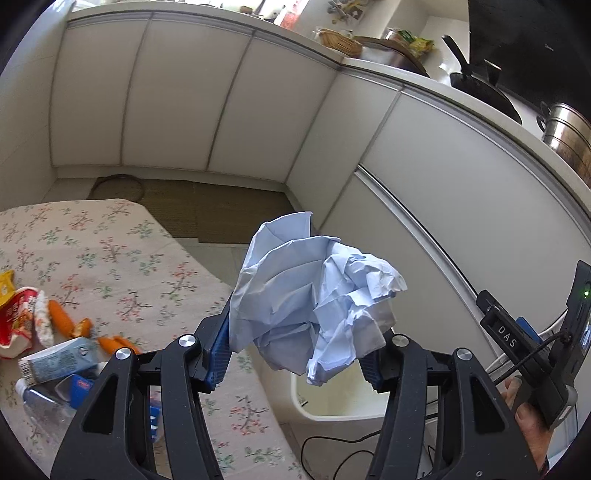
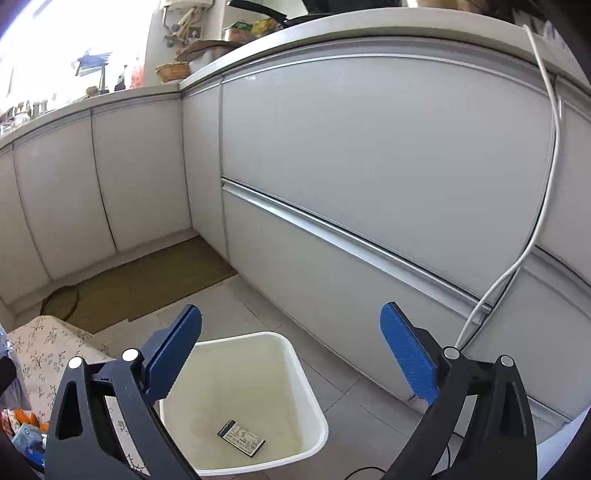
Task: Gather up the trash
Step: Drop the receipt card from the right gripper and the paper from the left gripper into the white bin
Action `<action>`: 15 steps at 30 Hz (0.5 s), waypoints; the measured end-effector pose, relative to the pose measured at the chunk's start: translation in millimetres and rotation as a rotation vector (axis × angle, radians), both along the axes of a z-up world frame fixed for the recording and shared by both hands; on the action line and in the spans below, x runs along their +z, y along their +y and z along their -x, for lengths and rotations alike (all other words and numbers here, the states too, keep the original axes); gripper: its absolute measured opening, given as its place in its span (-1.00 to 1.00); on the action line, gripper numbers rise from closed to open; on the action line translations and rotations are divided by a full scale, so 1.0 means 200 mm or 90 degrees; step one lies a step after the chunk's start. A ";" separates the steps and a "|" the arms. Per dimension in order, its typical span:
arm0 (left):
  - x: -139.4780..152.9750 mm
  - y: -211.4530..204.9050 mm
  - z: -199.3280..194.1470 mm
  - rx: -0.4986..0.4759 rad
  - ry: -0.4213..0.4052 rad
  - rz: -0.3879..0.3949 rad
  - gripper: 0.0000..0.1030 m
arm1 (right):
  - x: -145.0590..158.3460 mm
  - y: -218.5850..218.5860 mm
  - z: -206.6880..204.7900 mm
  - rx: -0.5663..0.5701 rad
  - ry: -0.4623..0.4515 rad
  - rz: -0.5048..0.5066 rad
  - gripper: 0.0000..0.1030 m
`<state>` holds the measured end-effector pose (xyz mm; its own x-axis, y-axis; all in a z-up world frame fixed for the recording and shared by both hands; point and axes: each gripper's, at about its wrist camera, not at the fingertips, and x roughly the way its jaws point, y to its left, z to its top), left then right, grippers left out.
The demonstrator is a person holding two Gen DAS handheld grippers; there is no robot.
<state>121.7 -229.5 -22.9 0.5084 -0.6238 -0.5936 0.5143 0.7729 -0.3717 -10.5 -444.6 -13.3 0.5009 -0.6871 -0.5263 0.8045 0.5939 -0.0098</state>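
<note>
**Paper wad carried toward bin; right jaws empty**

White plastic bin [image 2: 243, 402] on the tiled floor beside the floral-cloth table [image 1: 110, 258], smooth-walled, one small printed carton [image 2: 242, 437] inside. Left gripper [image 1: 299, 347] pinches a crumpled pale-blue paper wad [image 1: 314, 295], light and springy, half-open, near the bin. Right gripper [image 2: 291, 350] gapes wide above the bin, holding nothing.

White cabinet doors [image 2: 332, 147] line two walls, meeting at an inner corner. A pale kitchen tabletop [image 2: 369, 26] runs above them. On it stand a black pan [image 1: 484, 92], a steel pot [image 1: 569, 136] and a woven basket [image 1: 341, 40]; smaller items beyond are too small to identify. A white cable [image 2: 550, 184] hangs down the cabinet front. A brown mat [image 2: 147, 280] lies on the tiled floor [image 2: 332, 369] in the corner. A floral cloth [image 1: 110, 251] covers a low surface beside the mat.
</note>
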 end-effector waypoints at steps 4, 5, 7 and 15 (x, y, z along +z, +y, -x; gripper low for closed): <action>-0.02 -0.24 0.00 -0.043 0.015 -0.003 0.05 | 0.00 -0.10 0.05 -0.027 -0.014 -0.028 0.84; -0.03 -0.29 -0.01 -0.052 0.020 -0.005 0.06 | 0.01 -0.12 0.07 -0.036 -0.018 -0.032 0.84; -0.05 -0.37 -0.01 -0.068 0.026 -0.009 0.06 | 0.02 -0.15 0.10 -0.054 -0.029 -0.037 0.84; -0.12 -0.59 -0.06 -0.101 0.059 -0.021 0.44 | 0.00 -0.28 0.19 -0.106 -0.044 -0.074 0.84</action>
<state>134.1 -348.4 -46.0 0.3465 -0.6717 -0.6548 0.5957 0.6967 -0.3995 -48.8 -501.5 -13.2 0.4235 -0.7000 -0.5750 0.8877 0.4472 0.1094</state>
